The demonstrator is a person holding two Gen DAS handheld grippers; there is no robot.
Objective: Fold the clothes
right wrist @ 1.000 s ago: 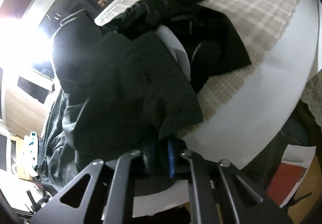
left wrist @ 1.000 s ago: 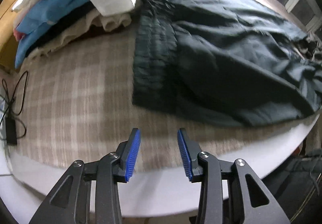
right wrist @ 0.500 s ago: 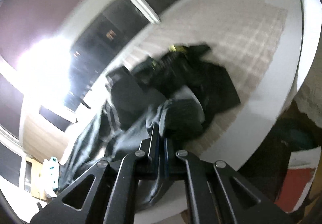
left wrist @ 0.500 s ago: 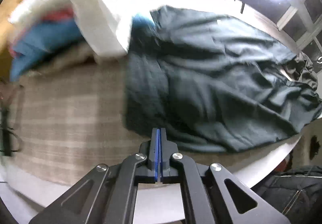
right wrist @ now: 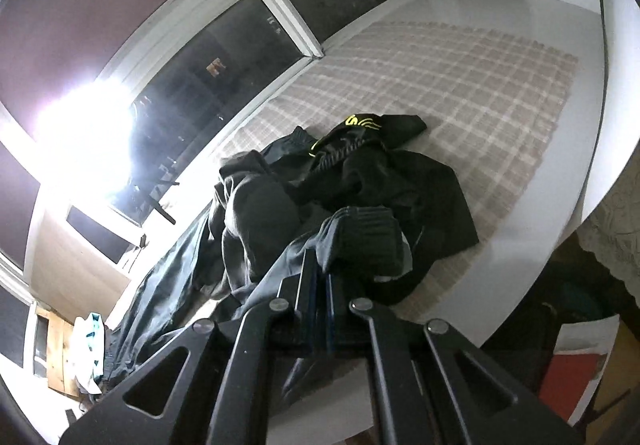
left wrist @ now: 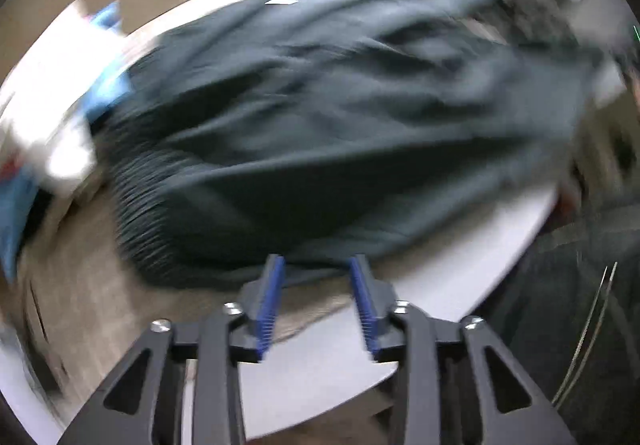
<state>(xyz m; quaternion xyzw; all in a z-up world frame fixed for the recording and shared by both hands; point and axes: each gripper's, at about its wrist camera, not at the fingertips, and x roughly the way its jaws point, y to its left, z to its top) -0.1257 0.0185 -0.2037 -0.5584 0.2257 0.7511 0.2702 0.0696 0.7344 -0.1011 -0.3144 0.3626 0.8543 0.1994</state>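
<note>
- The left gripper (left wrist: 316,301) hangs over the near table edge with its blue pads (left wrist: 269,309) spread wide and nothing between them.
- Just past its tips, the dark green jacket (left wrist: 340,133) lies spread over the checked cloth (left wrist: 92,305) (the left view is badly blurred).
- At that view's left edge, a pile of white and blue clothes (left wrist: 60,93) sits against the jacket's ribbed hem.
- The right gripper (right wrist: 318,285) is clamped on a fold of the jacket's dark fabric; its jaws are nearly together.
- Beyond its tips, a heap of black garments (right wrist: 380,189), one with yellow lettering, crowds the jacket's far end.
- A bright glare (right wrist: 86,133) sits in the window (right wrist: 224,57) behind.
</note>
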